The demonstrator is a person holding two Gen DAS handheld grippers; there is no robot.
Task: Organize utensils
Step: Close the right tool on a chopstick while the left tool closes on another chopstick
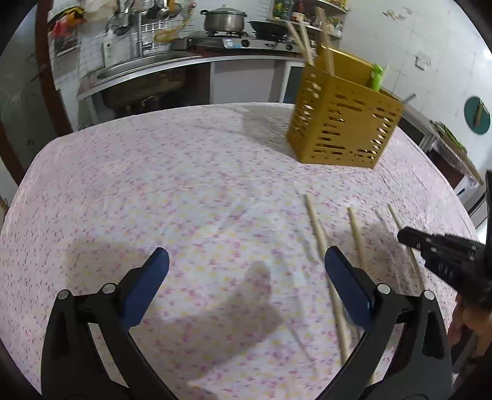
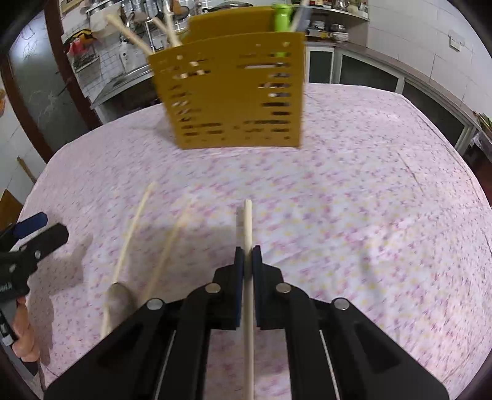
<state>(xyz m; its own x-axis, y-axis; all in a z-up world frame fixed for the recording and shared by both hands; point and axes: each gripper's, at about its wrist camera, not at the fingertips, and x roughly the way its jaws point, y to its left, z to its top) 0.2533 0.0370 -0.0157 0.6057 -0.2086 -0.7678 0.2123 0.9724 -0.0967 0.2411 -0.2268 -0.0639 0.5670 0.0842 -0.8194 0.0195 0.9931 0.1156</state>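
Note:
A yellow slotted utensil holder (image 1: 344, 123) stands on the floral tablecloth at the far right; it also shows in the right wrist view (image 2: 230, 89), with chopsticks and a green-handled utensil (image 2: 282, 21) in it. My right gripper (image 2: 247, 250) is shut on a pale wooden chopstick (image 2: 247, 221) that points toward the holder. Two more chopsticks (image 2: 132, 227) lie on the cloth to its left. My left gripper (image 1: 246, 258) is open and empty above the cloth, with loose chopsticks (image 1: 316, 227) by its right finger. The right gripper (image 1: 430, 246) shows at the right edge over one chopstick.
The table is covered by a pink floral cloth (image 1: 184, 184). Behind it are a sink counter (image 1: 138, 64), a stove with a steel pot (image 1: 224, 20) and a wok, and hanging kitchenware. The left gripper (image 2: 33, 237) shows at the left edge of the right wrist view.

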